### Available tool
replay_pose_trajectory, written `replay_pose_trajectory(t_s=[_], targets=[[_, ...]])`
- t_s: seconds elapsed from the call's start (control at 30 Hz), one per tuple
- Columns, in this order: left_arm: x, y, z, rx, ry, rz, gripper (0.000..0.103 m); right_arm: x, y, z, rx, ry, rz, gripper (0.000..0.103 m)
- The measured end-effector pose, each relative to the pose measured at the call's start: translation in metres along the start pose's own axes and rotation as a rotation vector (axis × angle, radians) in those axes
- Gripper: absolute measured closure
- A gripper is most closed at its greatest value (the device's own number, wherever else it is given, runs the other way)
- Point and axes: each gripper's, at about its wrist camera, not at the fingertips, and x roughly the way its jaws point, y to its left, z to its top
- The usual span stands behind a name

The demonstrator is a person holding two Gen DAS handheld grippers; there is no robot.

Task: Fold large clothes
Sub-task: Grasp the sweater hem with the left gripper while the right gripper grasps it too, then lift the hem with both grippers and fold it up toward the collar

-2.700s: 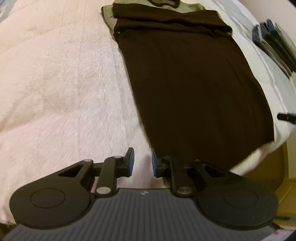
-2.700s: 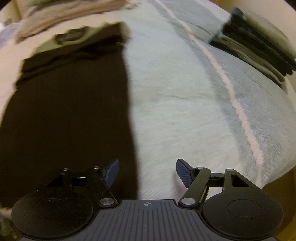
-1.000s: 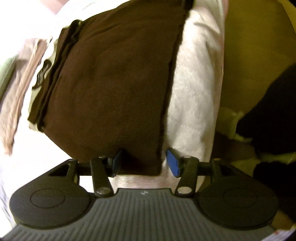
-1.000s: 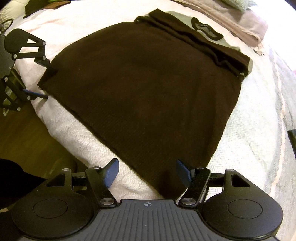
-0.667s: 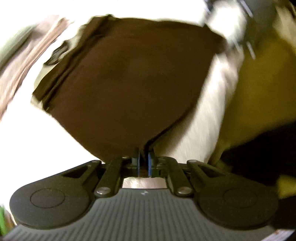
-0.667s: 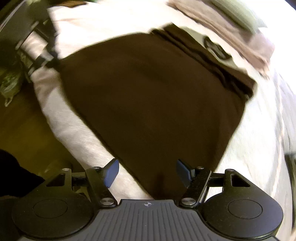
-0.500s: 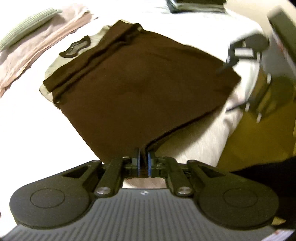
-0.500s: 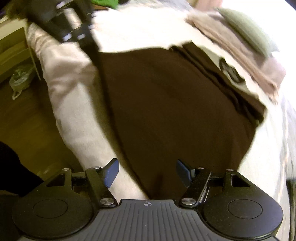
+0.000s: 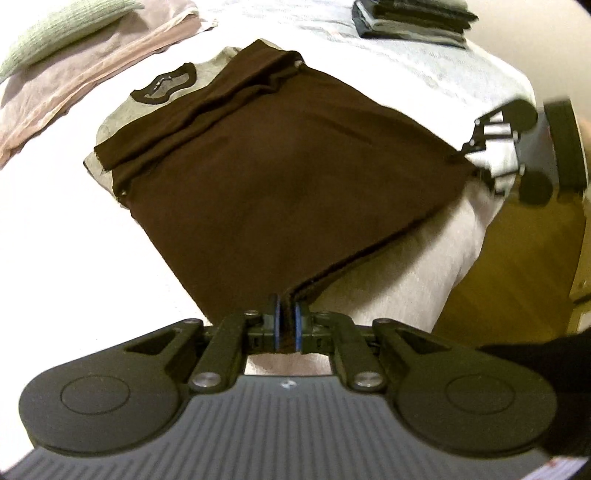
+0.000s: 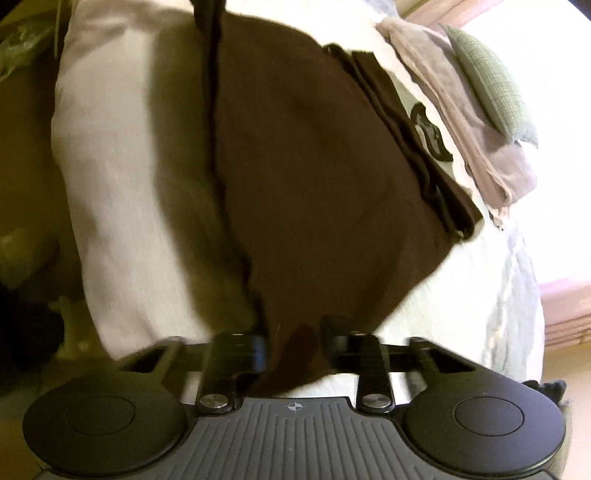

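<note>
A large dark brown garment (image 9: 277, 177) lies flat on the white bed (image 9: 74, 229), its sleeves folded in and a grey-green collar part at the far end. My left gripper (image 9: 286, 325) is shut on the near hem corner, with brown cloth pinched between the blue pads. The other hem corner reaches the bed's edge, where my right gripper (image 9: 467, 149) shows blurred. In the right wrist view the garment (image 10: 325, 166) runs away from the right gripper (image 10: 293, 343). Its jaws are closing with the brown corner between them and a gap still shows.
A green pillow (image 9: 62, 29) and a beige-pink blanket (image 9: 92, 74) lie at the head of the bed. A stack of folded dark clothes (image 9: 410, 18) sits at the far right. The wooden floor (image 9: 517, 277) lies beyond the bed's side edge.
My left gripper closed on the hem corner and lifted it slightly. The right gripper dropped to the other corner and its wide jaws narrowed around the cloth.
</note>
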Motion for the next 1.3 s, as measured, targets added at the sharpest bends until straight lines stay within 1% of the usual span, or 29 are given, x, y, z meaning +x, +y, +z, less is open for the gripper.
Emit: replay_pose_trajectory(t_s=[0.03,0.13,0.23,0.33,0.47,0.53,0.6,0.67,0.8,0.87,0.93,1.0,1.07,1.17,1.3], targets=[[0.000,-0.002,-0.001,0.016,0.004,0.007,0.098,-0.003,-0.003,-0.001,-0.016,-0.006,0.008,0.102],[-0.005,-0.013,-0.006,0.079,0.010,0.023,0.099,-0.013,-0.018,0.002,-0.023,-0.015,0.057,0.102],[-0.018,-0.026,-0.013,0.136,0.001,0.004,0.100,-0.031,-0.028,0.002,-0.053,-0.028,0.112,0.103],[-0.036,-0.041,-0.021,0.184,-0.021,0.005,0.100,-0.055,-0.027,0.005,-0.095,-0.043,0.119,0.103],[-0.058,-0.047,-0.035,0.175,-0.060,-0.001,0.101,-0.081,-0.027,0.016,-0.062,-0.031,0.095,0.103],[-0.068,-0.050,-0.043,0.183,-0.071,-0.014,0.101,-0.092,-0.026,0.022,-0.051,-0.023,0.102,0.103],[-0.082,-0.055,-0.056,0.201,-0.071,-0.027,0.101,-0.114,-0.013,0.028,-0.051,-0.017,0.115,0.103],[-0.099,-0.060,-0.072,0.201,-0.066,-0.043,0.101,-0.136,0.002,0.029,-0.042,-0.004,0.140,0.103],[-0.135,-0.072,-0.109,0.158,-0.041,-0.097,0.101,-0.176,0.028,0.033,-0.008,0.038,0.217,0.103],[-0.145,-0.080,-0.123,0.159,-0.017,-0.122,0.101,-0.189,0.039,0.036,0.012,0.062,0.256,0.103],[-0.151,-0.084,-0.132,0.139,-0.009,-0.145,0.101,-0.197,0.047,0.040,0.017,0.081,0.292,0.103],[-0.154,-0.077,-0.129,0.122,-0.021,-0.142,0.101,-0.198,0.042,0.048,0.028,0.090,0.298,0.103],[-0.157,-0.059,-0.115,0.110,-0.045,-0.132,0.101,-0.197,0.022,0.059,0.049,0.087,0.288,0.103],[-0.160,-0.026,-0.082,0.093,-0.074,-0.116,0.101,-0.195,-0.029,0.079,0.046,0.078,0.298,0.103],[-0.162,0.030,-0.020,0.073,-0.129,-0.094,0.101,-0.178,-0.113,0.098,0.053,0.067,0.291,0.103]])
